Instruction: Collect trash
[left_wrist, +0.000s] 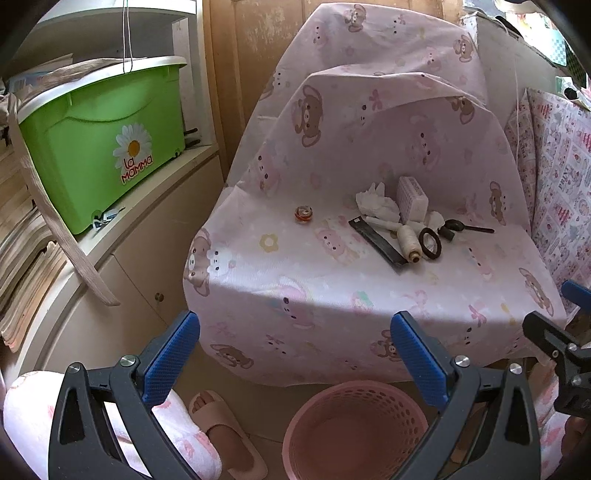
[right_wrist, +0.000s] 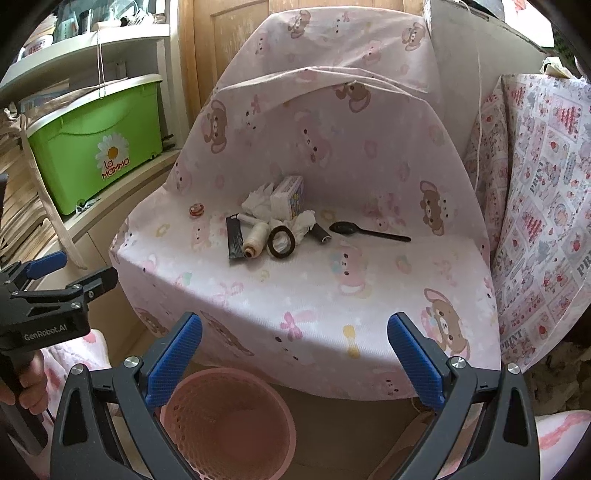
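Note:
A chair seat draped in pink bear-print cloth (left_wrist: 295, 266) (right_wrist: 314, 280) holds a cluster of items: crumpled white tissues (left_wrist: 375, 203) (right_wrist: 258, 203), a black wrapper (left_wrist: 376, 242) (right_wrist: 234, 238), a thread spool (left_wrist: 408, 242) (right_wrist: 255, 238), a black tape ring (left_wrist: 430, 243) (right_wrist: 281, 242), a black plastic spoon (right_wrist: 369, 232), a tissue pack (left_wrist: 412, 197) (right_wrist: 290, 195) and a small round candy (left_wrist: 303, 213) (right_wrist: 195, 210). A pink mesh bin (left_wrist: 354, 432) (right_wrist: 229, 421) stands on the floor below the seat's front. My left gripper (left_wrist: 295, 354) and right gripper (right_wrist: 295, 354) are open and empty, short of the seat edge.
A green "La Mamma" storage box (left_wrist: 103, 147) (right_wrist: 99, 144) sits on a cream cabinet at the left, with stacked papers beside it. Patterned fabric (right_wrist: 546, 221) hangs at the right. A slippered foot (left_wrist: 221, 424) is beside the bin.

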